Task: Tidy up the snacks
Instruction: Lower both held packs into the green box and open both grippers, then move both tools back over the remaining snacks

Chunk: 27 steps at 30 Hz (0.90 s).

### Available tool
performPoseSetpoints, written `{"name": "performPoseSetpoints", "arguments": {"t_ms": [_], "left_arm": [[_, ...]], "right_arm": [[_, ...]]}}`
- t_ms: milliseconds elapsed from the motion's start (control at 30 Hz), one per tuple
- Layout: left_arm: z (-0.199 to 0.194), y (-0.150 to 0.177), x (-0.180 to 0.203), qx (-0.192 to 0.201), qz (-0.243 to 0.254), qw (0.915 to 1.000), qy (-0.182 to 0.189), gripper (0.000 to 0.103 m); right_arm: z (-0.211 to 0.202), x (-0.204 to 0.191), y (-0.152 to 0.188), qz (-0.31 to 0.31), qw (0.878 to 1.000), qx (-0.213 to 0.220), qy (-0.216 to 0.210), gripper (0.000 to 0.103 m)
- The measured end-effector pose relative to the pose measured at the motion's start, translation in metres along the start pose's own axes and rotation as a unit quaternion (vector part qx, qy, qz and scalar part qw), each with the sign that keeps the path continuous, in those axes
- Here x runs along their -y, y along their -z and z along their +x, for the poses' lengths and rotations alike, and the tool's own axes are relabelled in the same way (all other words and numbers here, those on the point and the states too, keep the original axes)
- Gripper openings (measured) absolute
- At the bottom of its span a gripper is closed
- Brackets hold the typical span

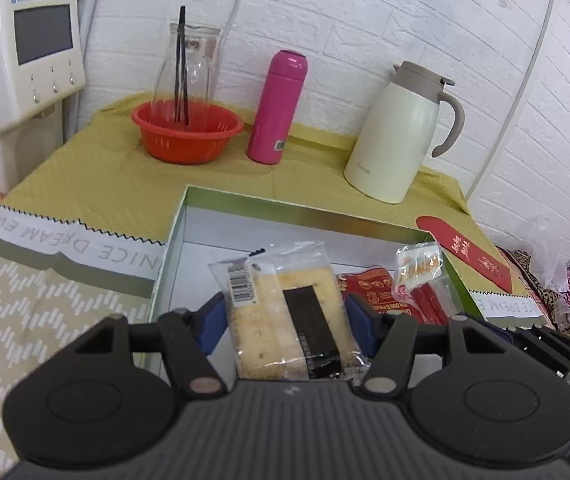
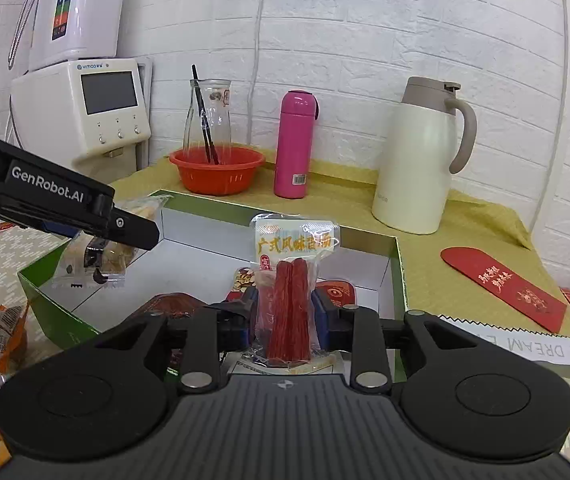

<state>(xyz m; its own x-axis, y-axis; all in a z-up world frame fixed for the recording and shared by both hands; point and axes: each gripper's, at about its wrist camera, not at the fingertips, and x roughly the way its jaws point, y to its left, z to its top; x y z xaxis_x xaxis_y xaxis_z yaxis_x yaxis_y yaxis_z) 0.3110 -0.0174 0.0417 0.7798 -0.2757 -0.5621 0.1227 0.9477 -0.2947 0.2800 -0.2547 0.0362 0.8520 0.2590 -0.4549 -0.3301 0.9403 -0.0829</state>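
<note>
Left wrist view: the left hand-held gripper (image 1: 285, 312) clamps a clear-wrapped cracker sandwich pack (image 1: 285, 312) between its blue pads, jaws about half open. The pack's long axis runs away from the camera, barcode end farthest, over the open green-rimmed box (image 1: 245, 199). The box's far and left interior lies bare and white; its right corner holds a red snack packet (image 1: 369, 284). Behind the box's far rim, the yellow cloth on the tabletop (image 1: 105, 176) carries a red basket (image 1: 187, 132), a pink flask (image 1: 277, 107) and a cream jug (image 1: 401, 132), all well apart from the box.

Right wrist view: the right hand-held gripper (image 2: 285, 312) has a sausage pack (image 2: 291, 280) between its blue pads, apparently pressed; the jaws are narrowly set. The pack stands upright, its long axis vertical and its printed header on top, above the near right part of the box. A red envelope (image 2: 503, 288) lies right of the box wall, apart from it.
</note>
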Motion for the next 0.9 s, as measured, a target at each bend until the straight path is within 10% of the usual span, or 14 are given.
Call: {"name": "performPoseSetpoints", "arguments": {"t_ms": [133, 200, 900], "left_arm": [[0.005, 0.005, -0.005, 0.015, -0.012, 0.9998, 0.008, 0.098], [0.001, 0.005, 0.0, 0.023, 0.009, 0.9997, -0.005, 0.098], [-0.064, 0.021, 0.02, 0.054, 0.038, 0.9975, -0.027, 0.098]], "right_arm": [[0.012, -0.002, 0.004, -0.014, 1.0, -0.017, -0.022, 0.087], [0.01, -0.006, 0.008, -0.03, 0.999, -0.012, -0.018, 0.103], [-0.055, -0.003, 0.002, 0.05, 0.998, 0.028, -0.023, 0.103]]}}
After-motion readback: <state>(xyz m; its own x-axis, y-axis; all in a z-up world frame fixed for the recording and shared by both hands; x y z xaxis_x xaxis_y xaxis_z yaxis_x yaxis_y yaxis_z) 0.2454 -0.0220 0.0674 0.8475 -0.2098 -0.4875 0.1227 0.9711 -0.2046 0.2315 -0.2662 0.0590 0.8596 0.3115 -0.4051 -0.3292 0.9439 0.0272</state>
